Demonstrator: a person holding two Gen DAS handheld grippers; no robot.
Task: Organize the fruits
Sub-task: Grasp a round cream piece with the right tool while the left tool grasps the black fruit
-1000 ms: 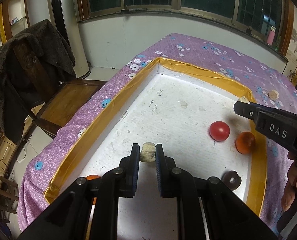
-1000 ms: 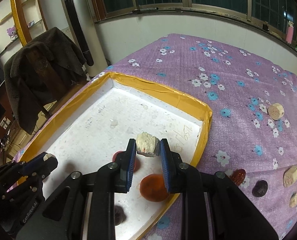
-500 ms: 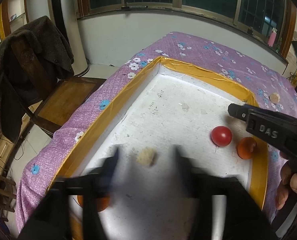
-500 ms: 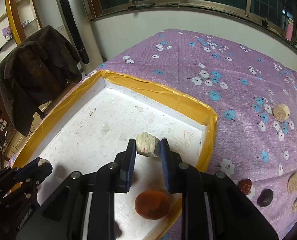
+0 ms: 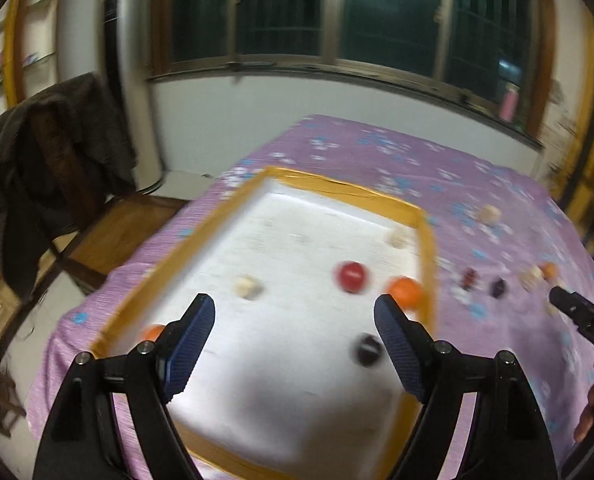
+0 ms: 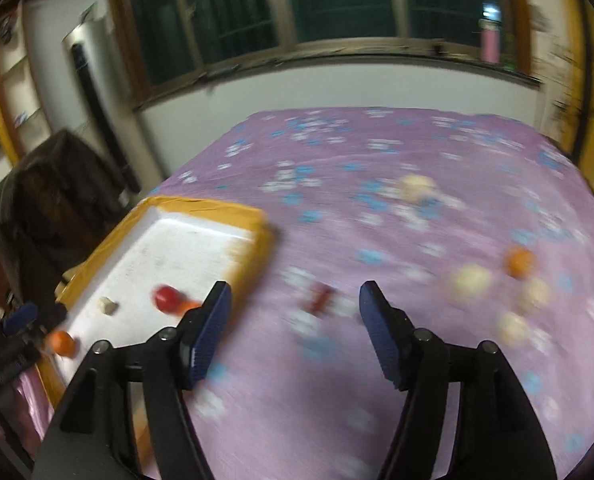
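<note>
The left gripper [image 5: 293,322] hangs over the near half of the white foam tray [image 5: 337,190] with its fingers [image 5: 191,344] spread wide and nothing between them; they opened within the last second and now stand released. The tray, edged in yellow tape, lies on the left part of a bench under a purple flowered cloth [image 6: 377,152].

In the tray, seen from the left wrist, a pale lumpy piece [image 5: 249,287] lies left of centre, a second pale piece [image 5: 399,237] sits by the far right corner, a red round fruit [image 5: 352,276] and an orange one [image 5: 405,291] lie side by side against the right wall, a dark fruit [image 5: 367,350] lies nearer, and another orange fruit [image 5: 153,332] rests by the near left wall.

The right gripper [image 6: 295,320] is over the bare cloth just right of the tray, its fingers [image 6: 379,330] having just been opening, empty. Beyond them on the cloth is a blurred dark red fruit [image 6: 319,300]. Further right lie three pale pieces [image 6: 471,280] near a small orange fruit [image 6: 519,262], and one pale round piece [image 6: 417,188] lies far off. Both views are blurred, so finer detail cannot be told.
</note>
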